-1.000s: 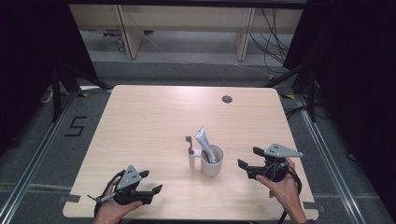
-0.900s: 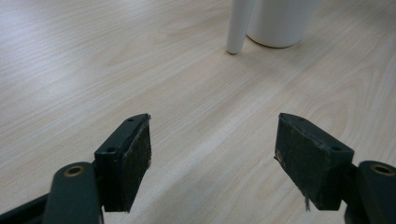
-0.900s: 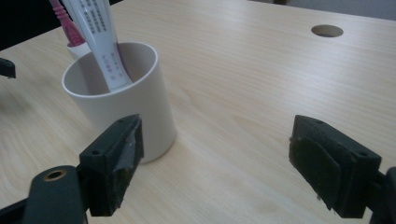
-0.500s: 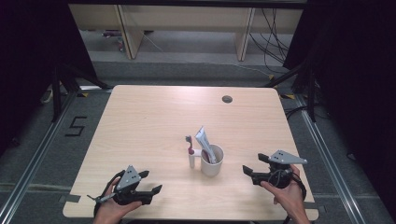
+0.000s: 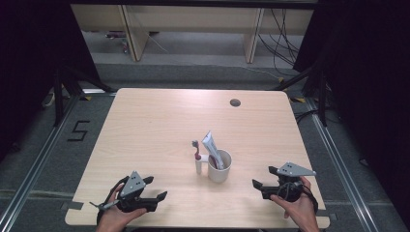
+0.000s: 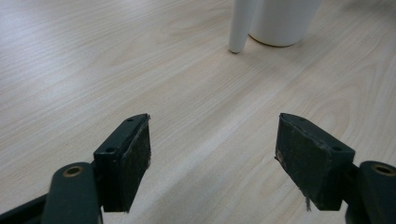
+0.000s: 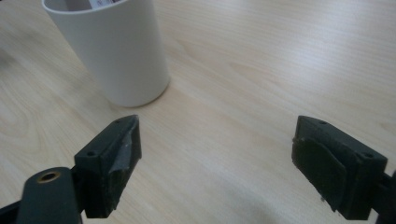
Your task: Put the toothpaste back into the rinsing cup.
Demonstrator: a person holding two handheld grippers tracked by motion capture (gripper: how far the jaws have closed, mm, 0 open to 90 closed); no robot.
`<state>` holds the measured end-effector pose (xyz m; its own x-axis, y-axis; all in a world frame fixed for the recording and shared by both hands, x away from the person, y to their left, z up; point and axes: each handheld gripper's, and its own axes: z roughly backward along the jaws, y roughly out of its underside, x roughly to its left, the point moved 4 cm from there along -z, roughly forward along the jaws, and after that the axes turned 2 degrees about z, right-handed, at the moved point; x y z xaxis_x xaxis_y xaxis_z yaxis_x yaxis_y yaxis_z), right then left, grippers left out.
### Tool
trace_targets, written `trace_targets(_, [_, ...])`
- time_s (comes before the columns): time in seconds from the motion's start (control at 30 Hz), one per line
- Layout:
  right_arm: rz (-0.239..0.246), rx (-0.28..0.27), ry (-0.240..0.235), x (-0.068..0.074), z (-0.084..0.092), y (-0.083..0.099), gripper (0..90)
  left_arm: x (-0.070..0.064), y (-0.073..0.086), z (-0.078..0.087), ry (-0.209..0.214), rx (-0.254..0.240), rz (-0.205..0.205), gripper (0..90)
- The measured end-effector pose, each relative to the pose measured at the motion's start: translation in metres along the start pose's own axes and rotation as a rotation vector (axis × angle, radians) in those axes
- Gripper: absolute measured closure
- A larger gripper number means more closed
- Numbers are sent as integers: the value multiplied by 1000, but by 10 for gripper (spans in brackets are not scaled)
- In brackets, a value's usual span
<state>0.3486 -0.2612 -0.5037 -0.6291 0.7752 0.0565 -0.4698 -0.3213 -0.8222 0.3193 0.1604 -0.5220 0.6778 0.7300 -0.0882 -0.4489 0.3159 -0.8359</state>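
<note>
A white cup (image 5: 220, 169) stands on the wooden table (image 5: 159, 125), right of its middle and toward the front. A white toothpaste tube (image 5: 212, 144) sticks up out of the cup. A toothbrush (image 5: 197, 157) with a white handle and a red head stands outside the cup and leans on its left side. My left gripper (image 5: 157, 187) rests near the front edge, left of the cup, open and empty. My right gripper (image 5: 263, 177) sits right of the cup, also open and empty. In the left gripper view the toothbrush handle (image 6: 240, 25) and cup (image 6: 282, 21) lie ahead of the gripper (image 6: 212, 135). In the right gripper view the cup (image 7: 116, 51) stands ahead and to the left of the gripper (image 7: 215, 135).
A round cable hole (image 5: 235, 102) sits near the table's far edge. Wooden shelving (image 5: 193, 29) and loose cables lie on the floor beyond the table. A floor mark "5" (image 5: 77, 130) is at the left.
The right gripper has drawn back toward the front edge and sunk lower, away from the cup. The left gripper has stayed where it was.
</note>
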Motion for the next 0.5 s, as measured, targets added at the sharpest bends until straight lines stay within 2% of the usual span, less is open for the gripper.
trace_targets(0.07, [-34, 20, -9, 3, 0, 4, 166, 0, 0, 0, 2, -1, 2, 262])
trace_targets(0.2, [-1, 31, 2, 2, 0, 10, 166, 0, 0, 0, 1, -2, 2, 261])
trace_targets(0.27, [-21, 42, -2, 3, 0, 12, 166, 0, 0, 0, 1, -2, 1, 260])
trace_targets(0.33, [12, 38, 6, 1, 1, 14, 165, -1, 0, -1, 2, 0, 1, 260])
trace_targets(0.37, [-11, 52, 1, 2, 2, 16, 165, 0, 1, -1, 4, 0, 1, 260])
trace_targets(0.47, [7, 59, 3, 3, 2, 19, 164, 0, 1, -1, 1, 5, -2, 258])
trace_targets(0.5, [4, 65, -11, 3, 1, 20, 163, 0, 1, -2, 1, 5, -2, 258])
